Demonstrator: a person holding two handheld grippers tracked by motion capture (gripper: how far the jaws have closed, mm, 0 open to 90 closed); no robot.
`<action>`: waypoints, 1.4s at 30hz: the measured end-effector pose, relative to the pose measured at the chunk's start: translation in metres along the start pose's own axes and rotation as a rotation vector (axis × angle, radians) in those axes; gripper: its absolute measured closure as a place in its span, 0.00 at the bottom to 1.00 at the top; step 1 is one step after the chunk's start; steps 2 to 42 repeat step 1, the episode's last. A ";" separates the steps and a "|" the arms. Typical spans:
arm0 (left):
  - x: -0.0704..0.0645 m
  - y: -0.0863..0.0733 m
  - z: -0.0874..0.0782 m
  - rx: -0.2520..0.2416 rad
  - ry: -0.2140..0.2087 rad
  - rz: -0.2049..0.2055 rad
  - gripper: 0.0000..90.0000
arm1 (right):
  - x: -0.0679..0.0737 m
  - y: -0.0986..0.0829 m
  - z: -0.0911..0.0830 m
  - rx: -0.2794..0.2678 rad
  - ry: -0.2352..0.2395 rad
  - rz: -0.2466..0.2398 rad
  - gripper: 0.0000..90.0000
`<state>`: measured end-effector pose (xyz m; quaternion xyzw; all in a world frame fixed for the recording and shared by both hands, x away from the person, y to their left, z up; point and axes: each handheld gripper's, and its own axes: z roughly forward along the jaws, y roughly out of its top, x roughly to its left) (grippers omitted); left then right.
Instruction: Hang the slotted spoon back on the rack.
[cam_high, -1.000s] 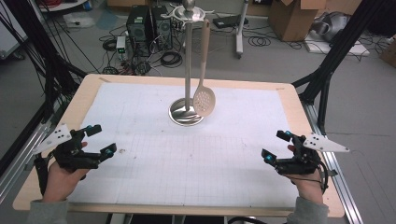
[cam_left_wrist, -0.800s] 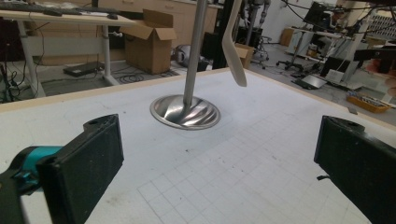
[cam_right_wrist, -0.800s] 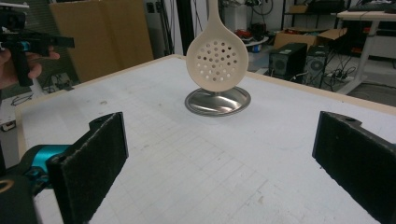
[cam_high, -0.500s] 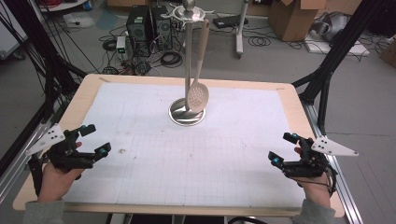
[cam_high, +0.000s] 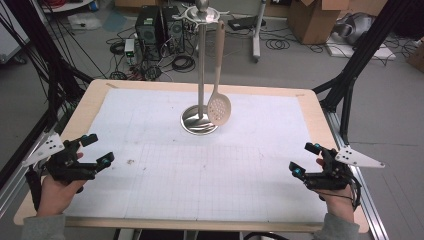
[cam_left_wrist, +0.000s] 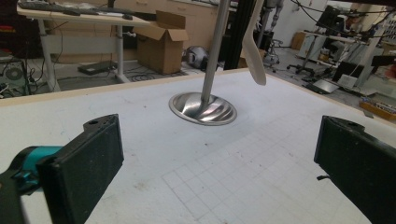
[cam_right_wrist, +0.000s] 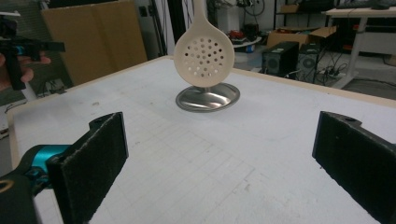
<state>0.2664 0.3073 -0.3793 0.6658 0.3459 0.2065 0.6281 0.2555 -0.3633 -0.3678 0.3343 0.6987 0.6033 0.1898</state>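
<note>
High view: left claw (cam_high: 98, 150) and right claw (cam_high: 303, 159) both spread wide, holding nothing.

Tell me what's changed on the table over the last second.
The slotted spoon hanging on the metal stand swung: right of the pole, then across it, now right again. The left gripper slid slightly outward toward the left edge, and the right gripper toward the right edge. Both stay open, holding nothing; the stand has not moved.
</note>
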 end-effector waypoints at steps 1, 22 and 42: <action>0.000 0.000 0.000 0.002 0.000 0.002 0.02 | 0.000 0.000 0.000 -0.003 0.005 0.004 0.02; 0.000 0.000 0.000 0.002 0.000 0.002 0.02 | 0.000 0.000 0.000 -0.003 0.005 0.004 0.02; 0.000 0.000 0.000 0.002 0.000 0.002 0.02 | 0.000 0.000 0.000 -0.003 0.005 0.004 0.02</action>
